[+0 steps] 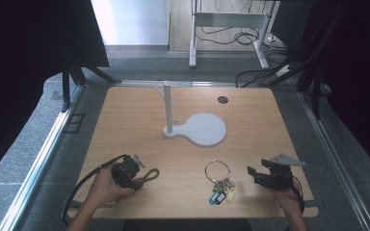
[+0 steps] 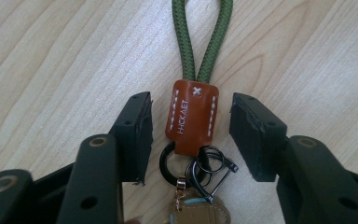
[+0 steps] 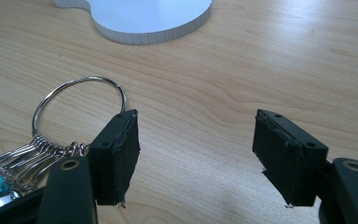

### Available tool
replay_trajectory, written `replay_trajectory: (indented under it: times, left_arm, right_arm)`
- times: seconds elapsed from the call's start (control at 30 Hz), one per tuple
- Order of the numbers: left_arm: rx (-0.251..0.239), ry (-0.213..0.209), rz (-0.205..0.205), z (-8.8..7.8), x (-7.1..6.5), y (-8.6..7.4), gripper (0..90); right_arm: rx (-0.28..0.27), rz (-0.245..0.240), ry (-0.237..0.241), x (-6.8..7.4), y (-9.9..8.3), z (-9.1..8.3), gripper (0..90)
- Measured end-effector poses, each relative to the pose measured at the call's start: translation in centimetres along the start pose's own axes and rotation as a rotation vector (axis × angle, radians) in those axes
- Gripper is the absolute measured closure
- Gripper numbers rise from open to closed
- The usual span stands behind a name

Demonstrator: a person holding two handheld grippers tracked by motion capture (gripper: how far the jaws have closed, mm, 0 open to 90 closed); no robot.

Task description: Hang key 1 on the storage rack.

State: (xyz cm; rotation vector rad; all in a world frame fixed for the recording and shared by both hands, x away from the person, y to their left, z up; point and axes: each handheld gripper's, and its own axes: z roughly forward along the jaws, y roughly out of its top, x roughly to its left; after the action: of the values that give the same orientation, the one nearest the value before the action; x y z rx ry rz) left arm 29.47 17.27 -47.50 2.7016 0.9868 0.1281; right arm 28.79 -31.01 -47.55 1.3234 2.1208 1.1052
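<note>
The surface (image 2: 51, 60) under my tools looks like pale, matt wood grain. My left hand-held gripper (image 2: 191, 135) has matt black pads (image 2: 137, 135) with a rough face. Between them lies a woven green cord (image 2: 207, 42), a glossy brown stitched leather tab (image 2: 192, 116) and dark metal rings (image 2: 209, 165). Nearby, a shiny wire key ring (image 3: 74, 100) and smooth white stand base (image 3: 154, 18).

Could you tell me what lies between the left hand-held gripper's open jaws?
The keychain's brown leather tab, untouched, with bare wood either side, per the left gripper view.
</note>
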Motion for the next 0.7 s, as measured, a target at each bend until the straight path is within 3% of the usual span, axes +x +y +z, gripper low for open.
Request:
replay_trajectory:
  times: [0.2, 0.47, 0.7]
  left_arm:
    - [0.031, 0.007, 0.015, 0.55, -0.02, 0.13, 53.9]
    - [0.029, -0.022, 0.031, 0.56, -0.14, 0.3, 63.7]
    - [0.035, -0.048, 0.027, 0.57, 0.2, 0.4, 66.0]
  right_arm:
    - [0.005, -0.012, -0.013, 0.09, -0.02, -0.1, 31.7]
    - [0.015, -0.012, -0.023, 0.16, -0.1, 0.07, 31.7]
    - [0.021, -0.013, -0.027, 0.11, -0.2, 0.19, 31.9]
